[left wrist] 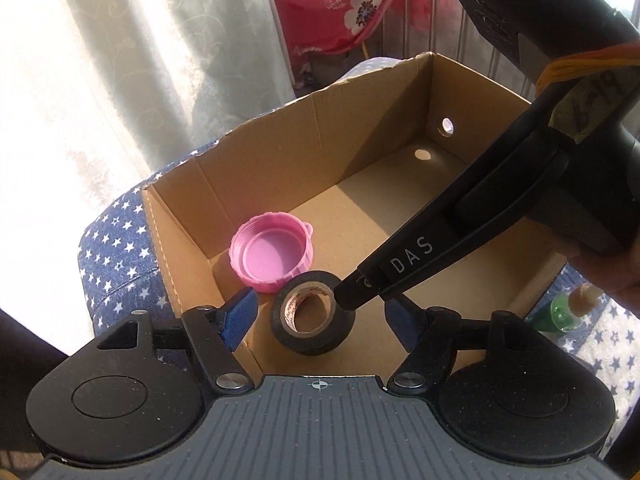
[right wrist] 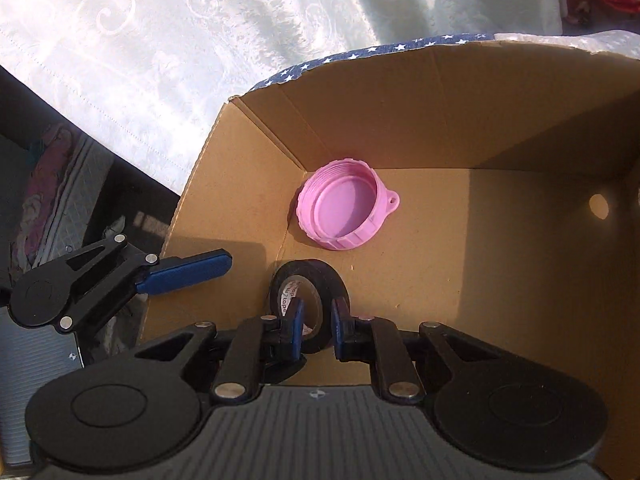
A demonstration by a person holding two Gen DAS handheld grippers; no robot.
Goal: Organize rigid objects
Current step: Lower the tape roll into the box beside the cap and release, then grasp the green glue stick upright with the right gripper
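An open cardboard box (left wrist: 360,120) (right wrist: 520,112) holds a pink lid (left wrist: 270,254) (right wrist: 344,204) lying upside down near its left corner. My right gripper (right wrist: 316,316) is shut on the rim of a black tape roll (right wrist: 308,288), one finger inside its hole, and holds it low inside the box. In the left wrist view the roll (left wrist: 312,320) hangs from the right gripper's tip (left wrist: 352,294). My left gripper (left wrist: 324,312) is open and empty at the box's near wall, its fingers either side of the roll.
The box sits on a blue cloth with white stars (left wrist: 116,248). A green bottle (left wrist: 568,312) lies right of the box. A pale curtain (left wrist: 120,60) and a pink flowered cloth (left wrist: 340,4) hang behind. The left gripper's blue finger (right wrist: 184,276) shows at the box's left wall.
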